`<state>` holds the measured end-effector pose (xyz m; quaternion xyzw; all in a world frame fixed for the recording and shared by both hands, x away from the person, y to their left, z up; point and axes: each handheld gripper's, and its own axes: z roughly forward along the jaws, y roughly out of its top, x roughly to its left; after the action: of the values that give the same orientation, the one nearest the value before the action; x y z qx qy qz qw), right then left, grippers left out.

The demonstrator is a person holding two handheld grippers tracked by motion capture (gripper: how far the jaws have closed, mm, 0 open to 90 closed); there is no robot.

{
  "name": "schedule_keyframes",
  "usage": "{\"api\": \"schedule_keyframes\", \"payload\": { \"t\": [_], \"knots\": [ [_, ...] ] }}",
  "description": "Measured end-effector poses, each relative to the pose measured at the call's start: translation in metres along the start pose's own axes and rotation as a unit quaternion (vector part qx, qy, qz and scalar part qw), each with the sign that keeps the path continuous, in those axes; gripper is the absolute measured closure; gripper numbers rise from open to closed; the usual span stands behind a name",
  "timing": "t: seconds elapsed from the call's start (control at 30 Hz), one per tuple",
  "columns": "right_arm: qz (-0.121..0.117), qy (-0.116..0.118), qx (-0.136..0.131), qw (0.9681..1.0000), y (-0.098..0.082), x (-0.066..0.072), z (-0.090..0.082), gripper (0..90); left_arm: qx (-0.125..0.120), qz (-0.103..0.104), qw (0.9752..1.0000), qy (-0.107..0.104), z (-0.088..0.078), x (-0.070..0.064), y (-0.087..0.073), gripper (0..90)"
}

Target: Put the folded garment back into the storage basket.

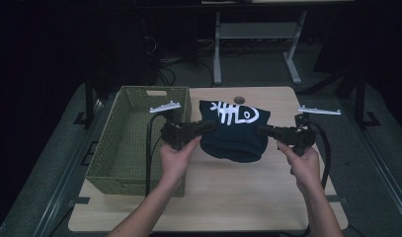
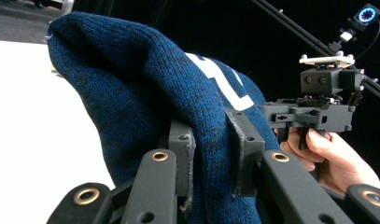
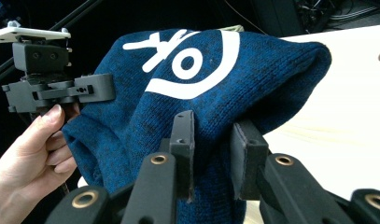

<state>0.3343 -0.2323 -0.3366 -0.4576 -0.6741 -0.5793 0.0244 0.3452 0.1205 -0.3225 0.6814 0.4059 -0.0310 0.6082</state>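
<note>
Knitted navy beanie (image 1: 233,132) w/ a white fish-bone print is up off the tabletop (image 1: 238,197), strung between 2 grippers over the middle of the table. Left gripper (image 1: 208,126) has its side of the hat: in the left gripper view the jaws are closed narrow on a fold of blue knit (image 2: 131,102), cloth bunched right between the pads. Right gripper (image 1: 261,130) same story on the opposite edge: in the right gripper view its 2 jaws pinch the knit (image 3: 253,70), fish print facing up toward the camera. So both holding, hat hanging slack in a sag between them, lower edge looks near the wood but can't tell if it brushes.

Step in hand, as I read it: carry phase. Hat's picked up, not yet placed. Green woven basket (image 1: 139,143) sits just beside the left gripper, on the left part of the table, open top, looks empty from the high view.

Next move, my call: swing both hands left together, keep the pinch on both sides, clear the near basket wall (image 1: 186,123) so the sagging knit doesn't snag on the rim, get the hat over the opening, then lower and release both sides approx. together
</note>
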Motion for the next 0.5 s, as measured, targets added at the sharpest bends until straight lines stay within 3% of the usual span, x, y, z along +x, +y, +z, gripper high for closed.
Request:
{"api": "schedule_keyframes", "payload": {
  "t": [0.5],
  "knots": [
    [-0.008,0.016,0.012,0.9998,0.014,0.023,0.044,72.8,-0.015,-0.007,0.9996,0.023,-0.039,0.018,0.01,73.8]
  ]
}}
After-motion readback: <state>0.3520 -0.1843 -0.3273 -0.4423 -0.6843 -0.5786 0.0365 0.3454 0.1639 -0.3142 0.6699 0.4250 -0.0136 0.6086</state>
